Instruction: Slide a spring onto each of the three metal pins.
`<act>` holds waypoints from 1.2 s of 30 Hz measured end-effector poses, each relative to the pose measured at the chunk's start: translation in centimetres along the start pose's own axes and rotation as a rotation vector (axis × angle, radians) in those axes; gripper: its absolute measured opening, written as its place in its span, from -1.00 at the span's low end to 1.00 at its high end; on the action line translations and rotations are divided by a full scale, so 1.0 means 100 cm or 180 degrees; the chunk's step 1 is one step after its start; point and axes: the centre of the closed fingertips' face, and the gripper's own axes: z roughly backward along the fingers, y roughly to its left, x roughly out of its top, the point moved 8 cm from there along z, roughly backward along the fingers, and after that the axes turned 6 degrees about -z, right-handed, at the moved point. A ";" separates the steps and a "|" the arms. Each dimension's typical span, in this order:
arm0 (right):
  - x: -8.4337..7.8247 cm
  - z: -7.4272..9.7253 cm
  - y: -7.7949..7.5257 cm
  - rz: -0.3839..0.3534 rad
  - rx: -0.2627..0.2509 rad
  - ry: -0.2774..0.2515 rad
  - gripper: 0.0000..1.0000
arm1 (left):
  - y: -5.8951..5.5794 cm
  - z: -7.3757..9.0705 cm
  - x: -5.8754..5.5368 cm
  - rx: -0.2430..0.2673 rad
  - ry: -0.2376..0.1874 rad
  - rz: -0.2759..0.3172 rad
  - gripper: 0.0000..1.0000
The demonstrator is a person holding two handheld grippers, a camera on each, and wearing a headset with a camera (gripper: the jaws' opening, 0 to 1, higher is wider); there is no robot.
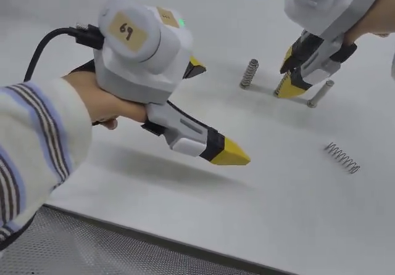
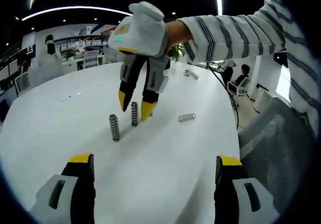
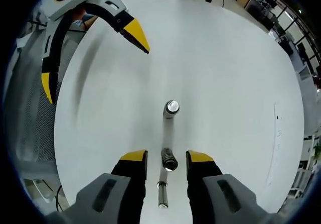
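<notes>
White table (image 1: pixel 185 225) carries the whole job. My right gripper (image 3: pixel 167 157) stands over the middle pin (image 2: pixel 134 114). Its jaws are apart and straddle the spring on that pin, with a gap on each side as far as I can judge. Just left of it, the first pin (image 1: pixel 249 73) wears a spring too. Just right of it, the bare pin (image 1: pixel 321 93) stands without one. The loose spring (image 1: pixel 342 158) lies flat on the table, nearer to me and further right, well apart from the pins. My left gripper (image 2: pixel 154 159) hovers at the near left, jaws wide, nothing between them.

I judge two of the three pins done, and the step in hand is letting go of the second spring. Next I would lift the right gripper straight up off the middle pin and go to the loose spring. I would pinch it near one end, stand it upright and line its bore over the bare pin's top. Lying flat, it may roll from the jaws.
</notes>
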 end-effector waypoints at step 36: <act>-0.048 0.077 0.052 -0.1192 -0.0564 -0.1508 -0.18 | 0.009 0.008 0.010 0.0130 -0.0060 0.0302 0.91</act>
